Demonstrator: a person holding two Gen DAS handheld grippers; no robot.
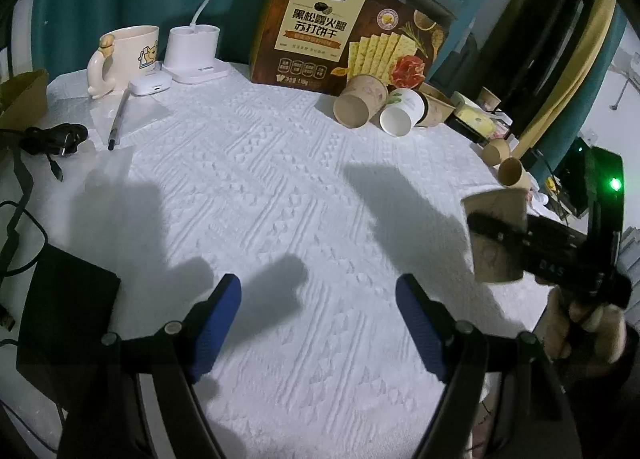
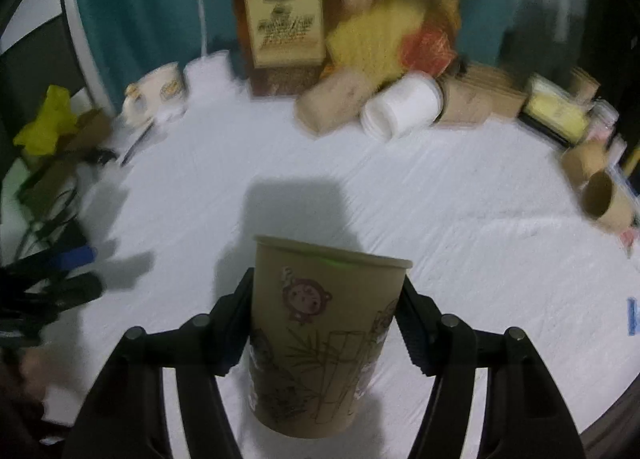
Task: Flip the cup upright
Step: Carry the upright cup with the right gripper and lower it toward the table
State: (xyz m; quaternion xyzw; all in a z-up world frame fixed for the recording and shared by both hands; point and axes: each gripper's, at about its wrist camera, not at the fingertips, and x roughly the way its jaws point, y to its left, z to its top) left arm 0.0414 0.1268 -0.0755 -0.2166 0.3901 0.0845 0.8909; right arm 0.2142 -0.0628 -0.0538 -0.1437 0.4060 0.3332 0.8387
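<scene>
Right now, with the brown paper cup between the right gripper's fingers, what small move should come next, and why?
Probably lower it straight down and set its base on the white embossed tablecloth. The right gripper is shut on the brown paper cup with cartoon prints, which looks rim-up and seems to hang above the cloth. The left gripper is open and holds nothing, so it need not help.

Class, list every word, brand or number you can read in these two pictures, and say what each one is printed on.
"Tafe": brand badge at the top of the cracker box.
"黑松露火腿苏打饼干": large characters on the same box, below the badge.
Small print and weight figure along the box's lower edge: too small to read.
Paper cup in the right gripper: cartoon drawings only, no clear words.
Mug: a picture, no readable text.
</scene>
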